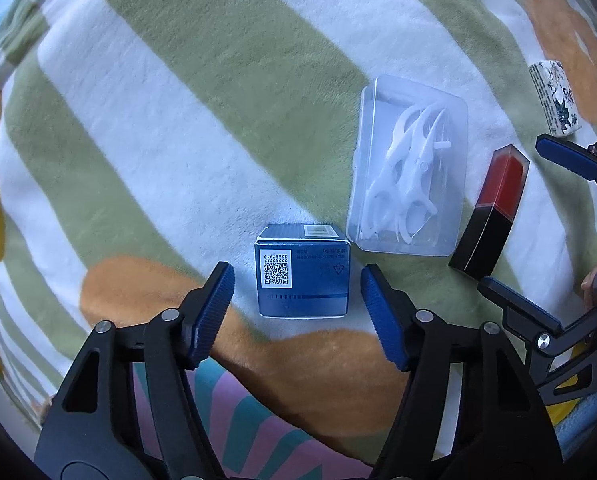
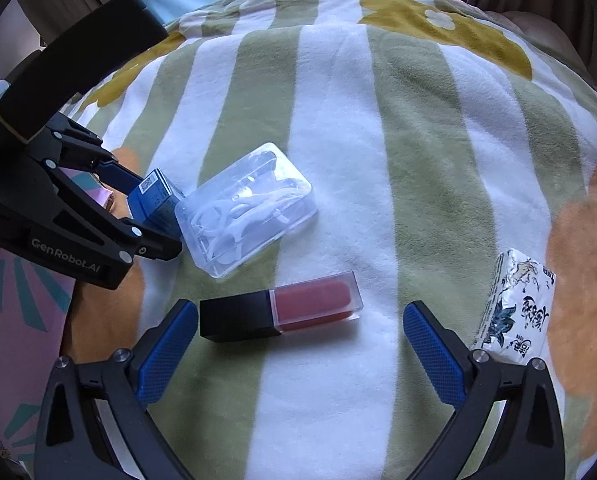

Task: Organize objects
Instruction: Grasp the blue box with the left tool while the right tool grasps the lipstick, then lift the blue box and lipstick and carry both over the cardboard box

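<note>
Four small things lie on the striped blanket [image 1: 170, 92] ahead of your two grippers, and neither one is holding anything yet. Your left gripper [image 1: 298, 304] has its jaws spread wide, with the blue box [image 1: 303, 276] sitting upright between the fingertips, apart from both pads as far as the left wrist view shows. Your right gripper [image 2: 298, 344] is likewise spread, with the lipstick [image 2: 278, 314] lying on its side between the pads, its black cap toward the left finger. Just beyond that, between the two grippers, rests the clear case of floss picks [image 2: 246, 208], and a tissue pack [image 2: 514, 308] stands just outside your right finger. You look to be at the reach-and-grasp step, both picks lined up. Next, I'd judge, ease forward a touch and close squarely on the box's side faces; the soft blanket may let it tip.
</note>
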A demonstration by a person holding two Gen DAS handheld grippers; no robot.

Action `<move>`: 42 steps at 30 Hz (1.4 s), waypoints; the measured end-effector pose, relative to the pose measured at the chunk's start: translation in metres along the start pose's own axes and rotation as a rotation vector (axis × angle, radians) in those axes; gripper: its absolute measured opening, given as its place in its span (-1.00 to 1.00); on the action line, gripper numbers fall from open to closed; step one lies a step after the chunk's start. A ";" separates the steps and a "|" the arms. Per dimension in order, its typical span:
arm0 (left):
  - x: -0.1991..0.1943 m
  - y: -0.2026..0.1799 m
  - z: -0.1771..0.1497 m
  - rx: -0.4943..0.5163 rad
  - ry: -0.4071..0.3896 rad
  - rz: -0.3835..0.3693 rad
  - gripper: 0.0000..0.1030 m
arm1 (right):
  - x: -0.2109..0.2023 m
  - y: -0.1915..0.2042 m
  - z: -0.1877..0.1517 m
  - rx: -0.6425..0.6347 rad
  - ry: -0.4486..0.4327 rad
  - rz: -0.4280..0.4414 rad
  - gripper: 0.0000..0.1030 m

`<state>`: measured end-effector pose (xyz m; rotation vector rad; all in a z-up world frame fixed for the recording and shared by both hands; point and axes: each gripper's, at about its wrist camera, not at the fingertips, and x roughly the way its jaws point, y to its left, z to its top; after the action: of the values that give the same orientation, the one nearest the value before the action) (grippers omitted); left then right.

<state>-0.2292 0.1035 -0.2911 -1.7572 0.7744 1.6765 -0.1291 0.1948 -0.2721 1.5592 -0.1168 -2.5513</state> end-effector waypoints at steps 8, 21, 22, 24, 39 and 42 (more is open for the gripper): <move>0.005 0.006 0.000 0.050 0.002 -0.041 -0.34 | 0.008 0.005 0.004 -0.009 0.002 0.030 0.60; -0.002 0.017 -0.012 0.026 -0.020 -0.050 -0.34 | -0.001 0.009 0.010 0.009 0.016 -0.007 0.59; -0.004 0.019 -0.014 0.016 -0.024 -0.054 -0.34 | -0.004 0.009 0.011 0.012 0.016 -0.008 0.59; -0.010 0.023 -0.018 -0.003 -0.038 -0.057 -0.34 | -0.013 0.007 0.015 0.016 0.012 -0.013 0.59; -0.124 0.008 -0.056 -0.214 -0.234 -0.112 -0.34 | -0.119 0.024 0.052 -0.022 -0.065 -0.060 0.59; -0.141 0.002 -0.067 -0.271 -0.281 -0.127 -0.34 | -0.147 0.028 0.055 -0.003 -0.070 -0.061 0.59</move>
<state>-0.1916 0.0539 -0.1476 -1.6517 0.3151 1.9564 -0.1092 0.1912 -0.1137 1.4950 -0.0743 -2.6528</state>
